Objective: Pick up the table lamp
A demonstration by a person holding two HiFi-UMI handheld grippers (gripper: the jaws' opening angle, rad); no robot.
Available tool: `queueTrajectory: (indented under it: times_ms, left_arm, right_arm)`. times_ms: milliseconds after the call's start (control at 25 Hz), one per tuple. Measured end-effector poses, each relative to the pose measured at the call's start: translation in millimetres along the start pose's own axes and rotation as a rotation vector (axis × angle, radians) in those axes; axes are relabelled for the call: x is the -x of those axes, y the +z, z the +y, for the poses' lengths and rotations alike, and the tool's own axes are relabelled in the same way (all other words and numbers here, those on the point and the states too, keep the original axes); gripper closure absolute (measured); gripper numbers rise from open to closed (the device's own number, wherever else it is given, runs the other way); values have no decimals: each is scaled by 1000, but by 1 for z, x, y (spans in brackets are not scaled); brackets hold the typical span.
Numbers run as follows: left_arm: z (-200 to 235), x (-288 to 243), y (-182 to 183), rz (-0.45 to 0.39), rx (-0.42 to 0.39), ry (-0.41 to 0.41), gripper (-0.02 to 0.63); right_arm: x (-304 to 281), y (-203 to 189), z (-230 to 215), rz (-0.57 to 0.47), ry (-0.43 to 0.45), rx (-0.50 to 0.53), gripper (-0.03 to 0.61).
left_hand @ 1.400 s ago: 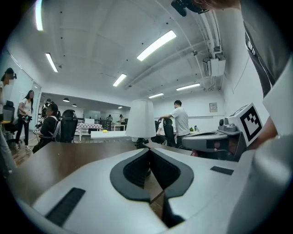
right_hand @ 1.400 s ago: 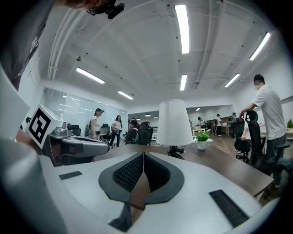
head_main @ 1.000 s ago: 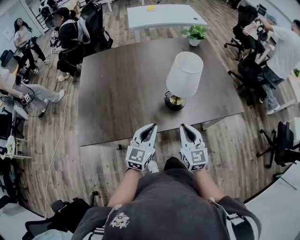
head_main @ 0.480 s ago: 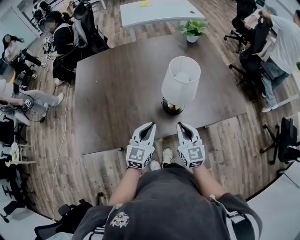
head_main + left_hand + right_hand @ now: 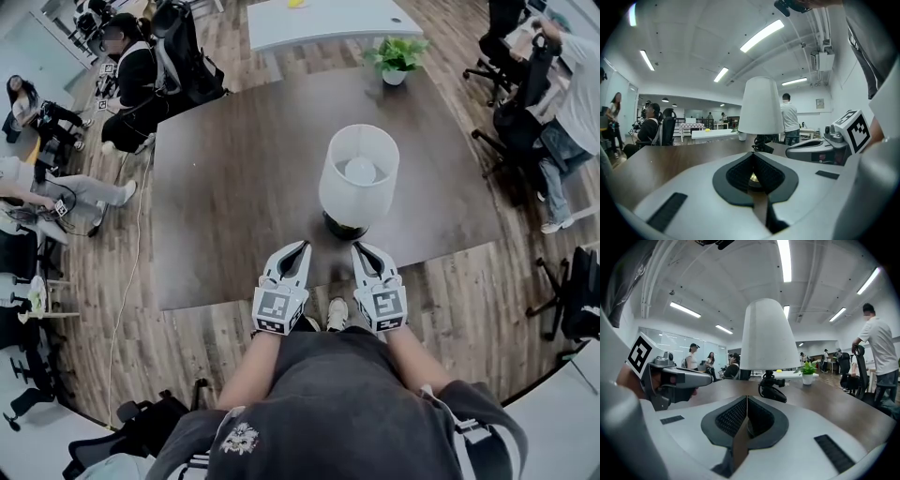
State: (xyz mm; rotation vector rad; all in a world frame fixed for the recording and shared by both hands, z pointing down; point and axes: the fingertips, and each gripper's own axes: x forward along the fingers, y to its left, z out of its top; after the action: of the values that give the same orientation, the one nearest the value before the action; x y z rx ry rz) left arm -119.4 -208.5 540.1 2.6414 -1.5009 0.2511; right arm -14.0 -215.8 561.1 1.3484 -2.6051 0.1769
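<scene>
Since a second ago, both grippers have moved forward from the near edge of the dark table (image 5: 234, 187) and now reach over it, close to the table lamp (image 5: 359, 173). The lamp stands upright on the near right part of the table. Its dark round base is just ahead of the two sets of tips and apart from them. The head view has also tipped further over the lamp, so it now looks down into the white shade at the bulb, where before it showed the shade's side.

The left gripper (image 5: 303, 247) has its jaws drawn together, pads meeting at the tip with nothing between them, as its own view shows (image 5: 753, 154). The right gripper (image 5: 359, 248) is closed the same way and empty (image 5: 746, 399). Neither has changed its closure across the three head frames. Each gripper view shows the lamp straight ahead (image 5: 761, 105) (image 5: 768, 336), with the other gripper alongside.

The potted plant (image 5: 395, 58) sits at the table's far edge and the white table (image 5: 319, 19) lies beyond it. Both have shifted slightly in the frame.

For print, each gripper's cube carries a square black-and-white marker (image 5: 277, 307), a pattern and not words. The pale emblem (image 5: 239, 439) on the person's dark shirt may hold lettering, but it is too small to read.
</scene>
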Motion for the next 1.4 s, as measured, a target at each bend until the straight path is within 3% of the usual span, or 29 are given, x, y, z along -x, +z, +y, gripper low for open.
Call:
queueTrajectory:
  times_ms: [280, 720, 920, 1400]
  left_arm:
    - [6, -13, -6, 9, 7, 16, 606]
    - [30, -32, -18, 0, 30, 34, 606]
    - [41, -44, -35, 17, 52, 62, 606]
    - [70, -67, -56, 47, 67, 68, 606]
  right_arm:
    - [-14, -13, -12, 14, 8, -14, 552]
    - [-49, -40, -27, 49, -57, -29, 548]
    - [-69, -55, -37, 93, -64, -32, 428]
    - [-121, -73, -60, 175, -154, -46, 379]
